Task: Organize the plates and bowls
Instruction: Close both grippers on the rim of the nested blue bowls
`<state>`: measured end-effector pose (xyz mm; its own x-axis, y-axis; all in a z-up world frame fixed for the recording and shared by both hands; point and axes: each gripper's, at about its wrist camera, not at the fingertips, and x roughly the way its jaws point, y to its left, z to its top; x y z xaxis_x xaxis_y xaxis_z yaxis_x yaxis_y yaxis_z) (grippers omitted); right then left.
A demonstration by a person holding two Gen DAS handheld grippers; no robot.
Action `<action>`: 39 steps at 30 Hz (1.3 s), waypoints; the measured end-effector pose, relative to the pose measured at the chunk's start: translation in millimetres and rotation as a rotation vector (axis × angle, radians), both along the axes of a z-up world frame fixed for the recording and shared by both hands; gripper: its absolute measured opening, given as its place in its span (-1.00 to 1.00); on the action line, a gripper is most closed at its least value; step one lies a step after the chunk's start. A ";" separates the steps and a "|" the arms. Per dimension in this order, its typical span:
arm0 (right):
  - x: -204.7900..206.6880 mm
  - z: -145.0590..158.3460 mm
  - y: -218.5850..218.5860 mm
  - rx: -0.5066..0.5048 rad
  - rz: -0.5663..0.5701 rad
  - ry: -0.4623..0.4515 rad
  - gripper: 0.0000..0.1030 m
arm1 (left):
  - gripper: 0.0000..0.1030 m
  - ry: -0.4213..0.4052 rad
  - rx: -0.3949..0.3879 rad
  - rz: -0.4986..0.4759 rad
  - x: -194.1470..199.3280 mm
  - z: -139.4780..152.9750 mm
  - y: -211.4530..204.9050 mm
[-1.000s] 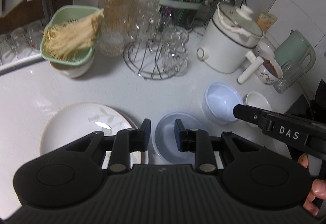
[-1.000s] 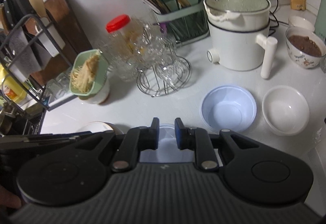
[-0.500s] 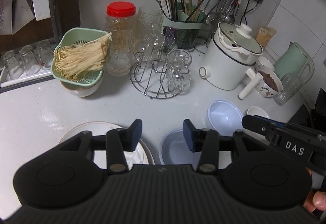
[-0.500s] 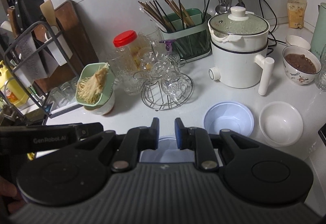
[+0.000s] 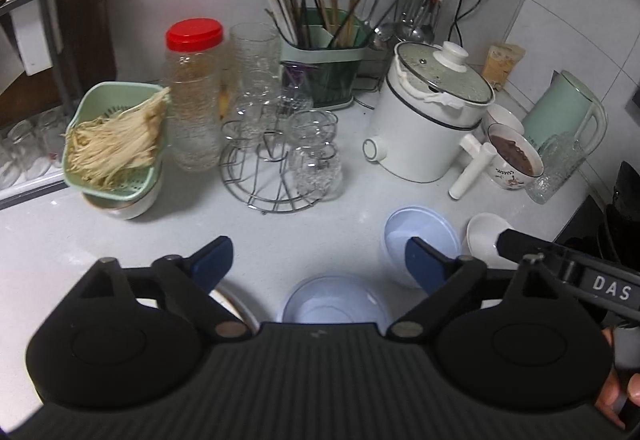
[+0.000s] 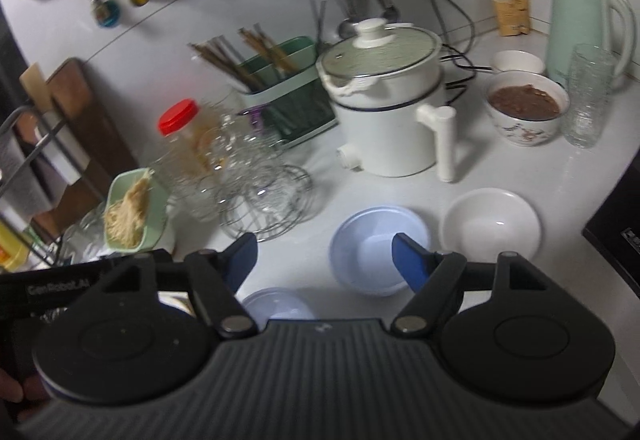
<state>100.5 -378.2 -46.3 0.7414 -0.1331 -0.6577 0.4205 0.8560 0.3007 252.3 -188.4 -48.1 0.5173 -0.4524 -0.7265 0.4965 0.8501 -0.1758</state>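
Both sets of tongs were nearly closed a second ago; both have since spread and pulled back from the near bowl, and the plate has slid almost out of the left wrist view. Left tongs (image 5: pixel 319 260): jaws wide and opening, nothing between the blue pads but bare counter (image 5: pixel 312 228). Right tongs (image 6: pixel 324 256): jaws apart and opening, also holding nothing.

Near pale blue bowl (image 5: pixel 335 300) sits on the counter just below the left tongs, upright, partly hidden by the gripper body. The same bowl shows as a sliver in the right wrist view (image 6: pixel 276 304). A second pale blue bowl (image 6: pixel 380 248) stands farther back and to the right, upright; the right tongs' right pad overlaps its rim in the picture (contact cannot be told). Just beside it, to the right, a white bowl (image 6: pixel 491 226), not touching as far as I can see.

White plate (image 5: pixel 230 302): only an edge visible behind the left pad arm, to the left of the near bowl.

Behind: wire glass rack (image 5: pixel 276 175) with tumblers, red-lidded jar (image 5: pixel 195 95), green strainer of pale noodles (image 5: pixel 116 143), chopstick caddy (image 5: pixel 324 75), white electric pot (image 5: pixel 430 123), patterned bowl of brown food (image 5: pixel 514 159), mint kettle (image 5: pixel 564 115).
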 end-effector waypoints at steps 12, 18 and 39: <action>-5.6 -23.1 -37.4 0.059 -0.082 0.042 0.46 | 0.89 0.038 0.031 -0.054 18.5 -22.1 -50.5; 3.4 -45.2 -46.7 0.128 -0.083 0.106 0.24 | 0.86 0.059 0.037 -0.073 33.1 -36.8 -72.8; 52.3 -111.2 -69.8 0.154 -0.148 0.199 -0.23 | -0.34 0.256 0.018 -0.154 84.3 -125.5 -129.6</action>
